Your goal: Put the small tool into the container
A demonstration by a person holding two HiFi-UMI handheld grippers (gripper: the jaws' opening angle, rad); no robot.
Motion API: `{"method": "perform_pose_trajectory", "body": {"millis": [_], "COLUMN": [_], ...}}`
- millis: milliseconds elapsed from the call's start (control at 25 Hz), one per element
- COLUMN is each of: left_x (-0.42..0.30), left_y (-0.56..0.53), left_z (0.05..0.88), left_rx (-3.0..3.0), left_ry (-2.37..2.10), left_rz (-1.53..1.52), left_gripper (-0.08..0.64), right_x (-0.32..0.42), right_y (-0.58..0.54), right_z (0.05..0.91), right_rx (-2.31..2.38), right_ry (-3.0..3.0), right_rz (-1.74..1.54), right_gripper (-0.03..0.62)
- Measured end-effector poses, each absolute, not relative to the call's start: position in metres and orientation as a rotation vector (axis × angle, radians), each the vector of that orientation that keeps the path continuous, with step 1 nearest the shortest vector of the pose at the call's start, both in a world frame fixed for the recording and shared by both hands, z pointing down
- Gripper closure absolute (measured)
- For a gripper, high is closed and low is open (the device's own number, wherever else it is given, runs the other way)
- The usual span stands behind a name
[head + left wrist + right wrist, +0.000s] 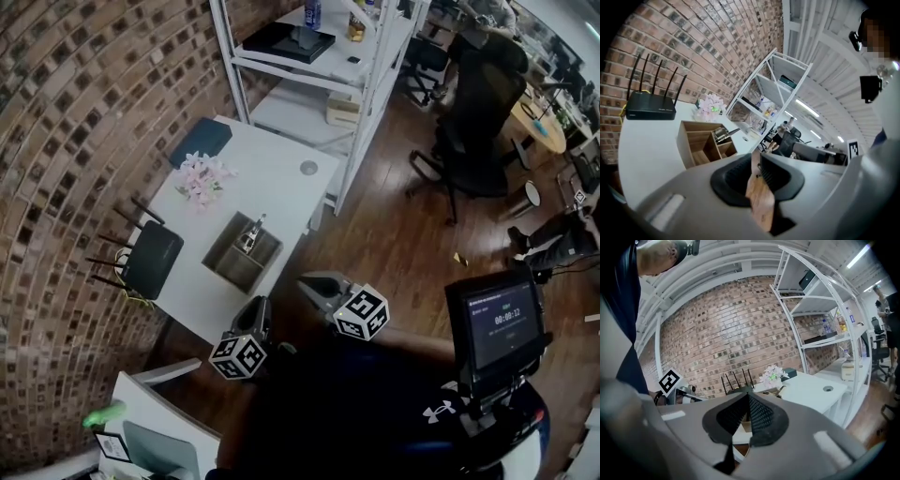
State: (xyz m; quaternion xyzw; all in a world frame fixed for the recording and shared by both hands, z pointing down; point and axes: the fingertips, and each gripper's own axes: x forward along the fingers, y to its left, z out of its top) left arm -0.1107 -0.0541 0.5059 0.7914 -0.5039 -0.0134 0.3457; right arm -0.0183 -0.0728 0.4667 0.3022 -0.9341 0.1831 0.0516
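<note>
1. Nearest in, the left gripper (757,161): jaws a narrow slit apart, nothing but wooden floor showing through the gap. It hovers on the near side of the wooden container (689,140), well apart from it and off the table edge.
2. The right gripper (746,399) is alongside, also short of the container. Its pads meet at the tips and it's empty.
3. The container is an open-topped divided box on the white table (647,154).
4. And there's the small metal tool (723,134), already lying in the container's far compartment, with one dark slim end poking over the rim.
5. Handling call: it looks like shiny metal, so probably stiff, light and a bit slippery, and not fragile. The protruding end seems the best hold, pinched across its thin side with a narrow jaw opening. The bright body sits low against the divider, likely awkward to reach.
6. Just beside the container on one side is a black router (650,111), antennas up.
7. Beyond the container is a pink flower bunch (709,107).
8. Farthest past it is the white shelf rack (773,79).
</note>
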Motion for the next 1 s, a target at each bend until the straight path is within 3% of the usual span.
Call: {"method": "perform_pose_trajectory", "body": {"millis": [560, 1000], "left_x": [-0.087, -0.107], "left_y": [-0.061, -0.047], "left_z": [0.502, 0.51], "left_rx": [2.094, 2.023], "left_ry": [-1.25, -1.307], "left_rz": [-0.04, -0.013], "left_gripper": [0.502, 0.502], "right_x": [0.0, -0.022], "right_y": [-0.071, -0.066], "right_z": [0.464, 0.478], "right_rx": [0.942, 0.855], "right_ry": [-2.83, -2.814], "right_rz": [0.552, 0.631], "right_gripper": [0.589, 0.589]}}
